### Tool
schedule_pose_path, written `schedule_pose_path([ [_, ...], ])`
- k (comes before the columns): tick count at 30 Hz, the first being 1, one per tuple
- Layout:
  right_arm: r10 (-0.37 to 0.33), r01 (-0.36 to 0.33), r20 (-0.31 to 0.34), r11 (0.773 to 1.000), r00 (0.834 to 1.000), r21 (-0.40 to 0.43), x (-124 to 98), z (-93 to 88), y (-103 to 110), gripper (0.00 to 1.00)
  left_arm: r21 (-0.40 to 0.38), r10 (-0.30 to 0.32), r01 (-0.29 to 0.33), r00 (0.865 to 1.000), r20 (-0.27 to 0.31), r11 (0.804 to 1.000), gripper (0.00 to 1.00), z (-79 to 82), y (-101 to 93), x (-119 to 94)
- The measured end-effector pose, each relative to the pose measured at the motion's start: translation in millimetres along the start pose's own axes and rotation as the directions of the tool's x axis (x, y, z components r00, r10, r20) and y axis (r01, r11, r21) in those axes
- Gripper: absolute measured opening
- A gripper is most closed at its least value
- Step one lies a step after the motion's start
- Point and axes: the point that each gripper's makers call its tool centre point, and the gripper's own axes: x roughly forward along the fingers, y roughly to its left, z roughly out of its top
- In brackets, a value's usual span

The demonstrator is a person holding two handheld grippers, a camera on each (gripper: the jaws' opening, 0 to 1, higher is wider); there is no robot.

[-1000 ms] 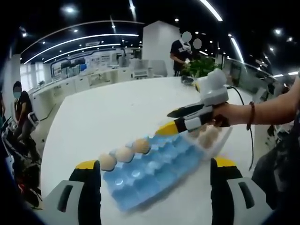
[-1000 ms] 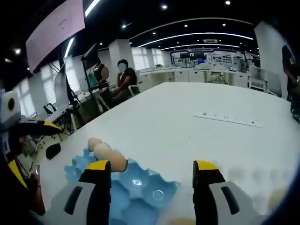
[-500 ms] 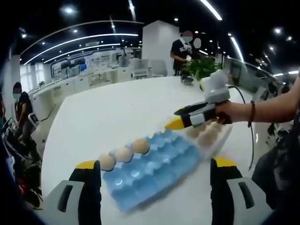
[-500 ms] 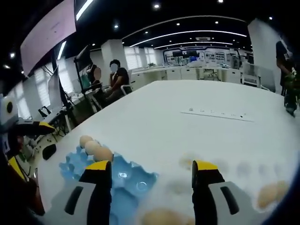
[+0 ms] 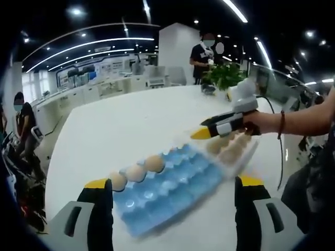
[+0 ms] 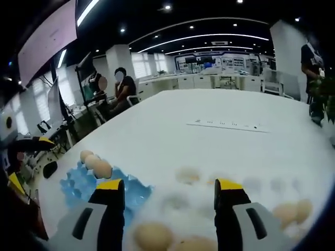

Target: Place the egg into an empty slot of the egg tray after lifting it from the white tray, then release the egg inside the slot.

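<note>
The blue egg tray [image 5: 172, 193] lies on the white table with three eggs [image 5: 137, 172] in a row along its far edge. To its right sits the white tray [image 5: 251, 151] holding several eggs [image 5: 233, 151]. My right gripper [image 5: 201, 130], held by a hand, hovers over the white tray's near end. In the right gripper view it [image 6: 169, 184] stands open above the white tray [image 6: 246, 196], an egg [image 6: 152, 235] low between its jaws, untouched. The blue egg tray [image 6: 78, 183] lies to the left. My left gripper [image 5: 174, 182] is open over the blue tray, holding nothing.
A white power strip [image 6: 225, 124] lies farther out on the table. A potted plant [image 5: 225, 76] stands at the table's far end, with a person [image 5: 204, 55] behind it. People sit at desks [image 6: 120, 86] beyond the table's edge. My left gripper [image 6: 26, 157] shows at the left.
My right gripper has swung away from the blue egg tray and over the white tray, whose eggs have come into its view. The left gripper has stayed still.
</note>
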Motion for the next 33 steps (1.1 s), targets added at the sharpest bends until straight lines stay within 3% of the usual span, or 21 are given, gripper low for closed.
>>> schedule_pose_path([
  [33, -0.154, 0.154, -0.004, 0.986, 0.988, 0.059, -41, -13.3, -77, 0.67, 0.004, -0.015, 0.015, 1.0, 0.003, 1.0, 0.98, 6.2, -12.3, 6],
])
